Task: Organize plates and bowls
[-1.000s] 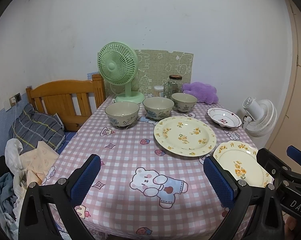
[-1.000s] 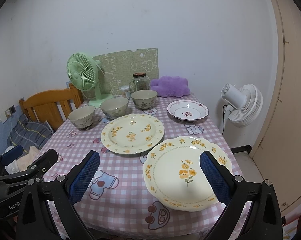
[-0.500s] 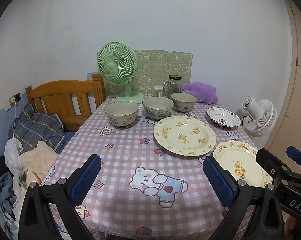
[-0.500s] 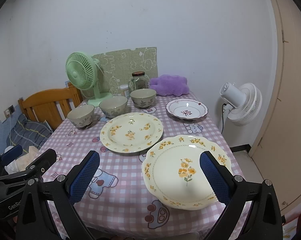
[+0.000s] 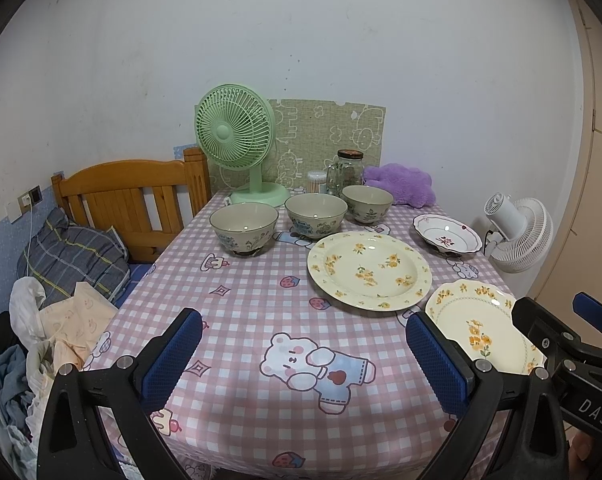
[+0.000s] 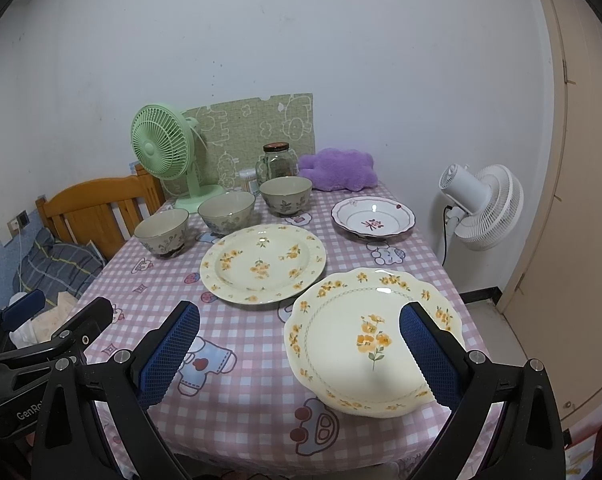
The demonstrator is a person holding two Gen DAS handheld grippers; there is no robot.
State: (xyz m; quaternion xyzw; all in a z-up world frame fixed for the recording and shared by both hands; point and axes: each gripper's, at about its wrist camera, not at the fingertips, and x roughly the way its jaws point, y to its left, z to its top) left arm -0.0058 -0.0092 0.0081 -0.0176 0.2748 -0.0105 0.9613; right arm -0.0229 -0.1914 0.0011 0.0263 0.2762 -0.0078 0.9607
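Three grey floral bowls stand in a row at the back: left bowl (image 5: pixel 243 229), middle bowl (image 5: pixel 316 215), right bowl (image 5: pixel 367 203). A large round yellow-flowered plate (image 5: pixel 369 270) lies mid-table. A scalloped yellow-flowered plate (image 6: pixel 373 338) lies at the front right. A small red-patterned plate (image 6: pixel 373 220) lies at the back right. My left gripper (image 5: pixel 301 360) is open and empty above the table's front edge. My right gripper (image 6: pixel 301 354) is open and empty, its right finger over the scalloped plate.
A green fan (image 5: pixel 237 136), a glass jar (image 5: pixel 347 172) and a purple plush (image 5: pixel 401 188) stand at the table's back. A wooden headboard (image 5: pixel 129 196) and bedding lie to the left. A white fan (image 6: pixel 481 204) stands to the right of the table.
Both views have shifted slightly; the right gripper has drifted a little forward and right over the scalloped plate. No dish has moved.
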